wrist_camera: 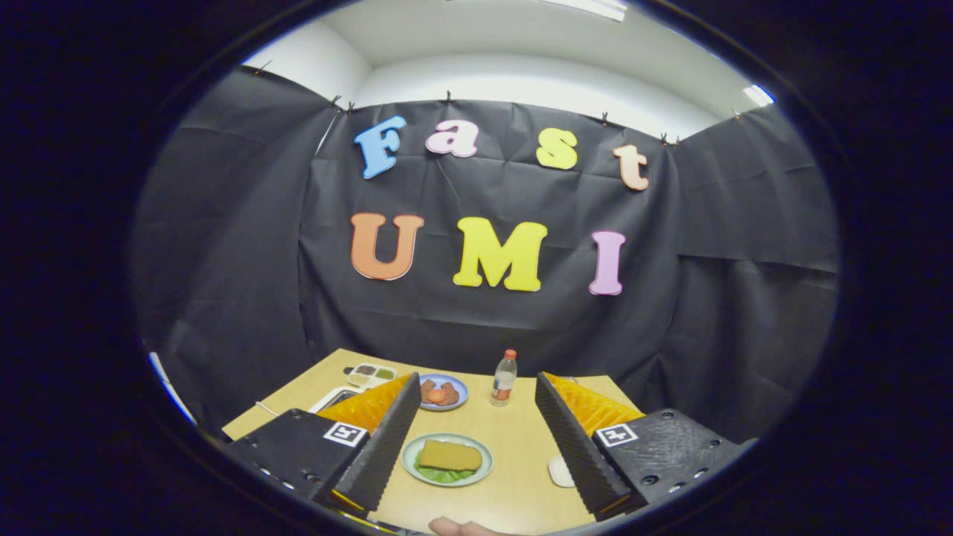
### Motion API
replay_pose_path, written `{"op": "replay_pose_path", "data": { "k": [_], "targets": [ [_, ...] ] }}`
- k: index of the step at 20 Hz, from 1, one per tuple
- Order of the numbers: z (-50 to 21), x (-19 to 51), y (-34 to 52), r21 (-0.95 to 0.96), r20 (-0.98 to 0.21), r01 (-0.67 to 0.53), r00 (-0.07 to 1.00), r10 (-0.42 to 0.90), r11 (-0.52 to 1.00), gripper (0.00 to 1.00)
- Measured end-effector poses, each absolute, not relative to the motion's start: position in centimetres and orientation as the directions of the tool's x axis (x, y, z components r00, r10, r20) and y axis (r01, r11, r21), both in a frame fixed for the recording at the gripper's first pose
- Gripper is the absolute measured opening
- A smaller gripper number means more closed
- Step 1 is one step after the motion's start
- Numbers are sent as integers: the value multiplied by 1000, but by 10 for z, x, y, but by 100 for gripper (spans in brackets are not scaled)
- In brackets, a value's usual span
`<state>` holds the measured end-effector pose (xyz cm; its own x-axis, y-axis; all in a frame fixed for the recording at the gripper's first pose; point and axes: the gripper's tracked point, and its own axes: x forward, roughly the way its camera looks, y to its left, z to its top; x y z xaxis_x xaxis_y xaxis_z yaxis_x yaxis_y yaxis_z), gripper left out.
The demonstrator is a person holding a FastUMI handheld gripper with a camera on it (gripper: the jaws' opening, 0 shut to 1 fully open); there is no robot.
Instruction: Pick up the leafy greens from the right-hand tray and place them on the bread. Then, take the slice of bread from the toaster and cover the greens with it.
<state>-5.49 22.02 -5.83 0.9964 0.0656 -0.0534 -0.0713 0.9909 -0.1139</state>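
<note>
On the wooden table a pale round plate (480, 469) sits between my two fingers and a little ahead of them. A slice of bread (450, 455) lies flat on top of leafy greens (439, 473), whose green edge sticks out on the near left side. My gripper (476, 447) is held above the table with its fingers wide apart and nothing between them. The left finger hides part of the plate's left rim.
Beyond the plate stands a small blue plate (444, 391) with reddish pieces and a bottle (504, 377) with a red cap. A divided tray (370, 374) lies at the far left. A small white object (560, 470) rests by the right finger. A fingertip (456, 528) shows at the near table edge.
</note>
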Motion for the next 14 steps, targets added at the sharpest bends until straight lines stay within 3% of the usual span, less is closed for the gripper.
{"op": "replay_pose_path", "data": {
  "k": [14],
  "targets": [
    [-58, -48, 220, -111, -34, -25, 999, 22, 993, 96]
  ]
}}
